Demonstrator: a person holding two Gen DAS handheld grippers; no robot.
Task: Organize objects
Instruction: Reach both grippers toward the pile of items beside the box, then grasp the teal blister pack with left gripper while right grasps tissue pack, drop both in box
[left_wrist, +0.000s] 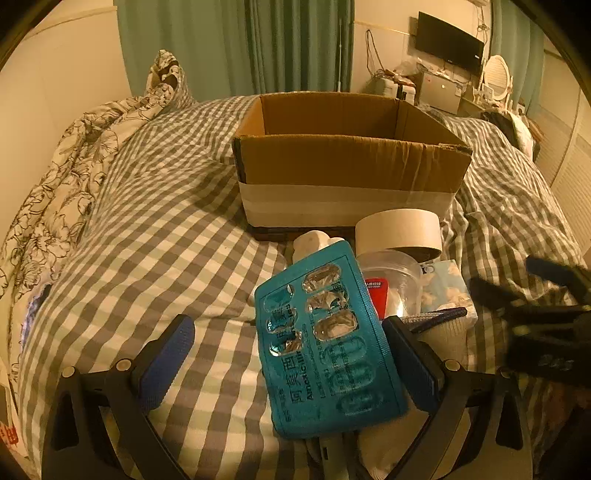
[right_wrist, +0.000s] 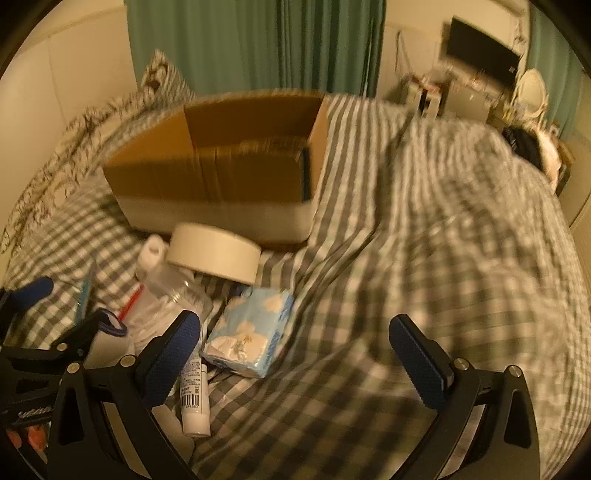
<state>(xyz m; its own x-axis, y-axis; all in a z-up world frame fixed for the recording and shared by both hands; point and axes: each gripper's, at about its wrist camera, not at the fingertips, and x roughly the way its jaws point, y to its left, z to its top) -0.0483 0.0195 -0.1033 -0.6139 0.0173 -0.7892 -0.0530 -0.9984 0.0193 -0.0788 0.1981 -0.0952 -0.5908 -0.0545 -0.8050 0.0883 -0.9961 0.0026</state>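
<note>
An open cardboard box (left_wrist: 351, 162) stands on the checked bed; it also shows in the right wrist view (right_wrist: 221, 173). A teal blister pack (left_wrist: 325, 343) lies tilted between the wide-apart fingers of my left gripper (left_wrist: 291, 365), leaning against its right finger (left_wrist: 413, 365). Behind it lie a tape roll (left_wrist: 399, 229), a clear jar (left_wrist: 391, 280) and a tissue pack (left_wrist: 447, 291). My right gripper (right_wrist: 295, 362) is open and empty over the bedding, with the tissue pack (right_wrist: 251, 332) and a white tube (right_wrist: 195, 395) by its left finger.
A floral quilt (left_wrist: 66, 177) is bunched along the left of the bed. A white bottle (right_wrist: 151, 254) lies by the tape roll (right_wrist: 214, 254). A desk with a monitor (left_wrist: 448, 44) stands at the far right. Green curtains hang behind.
</note>
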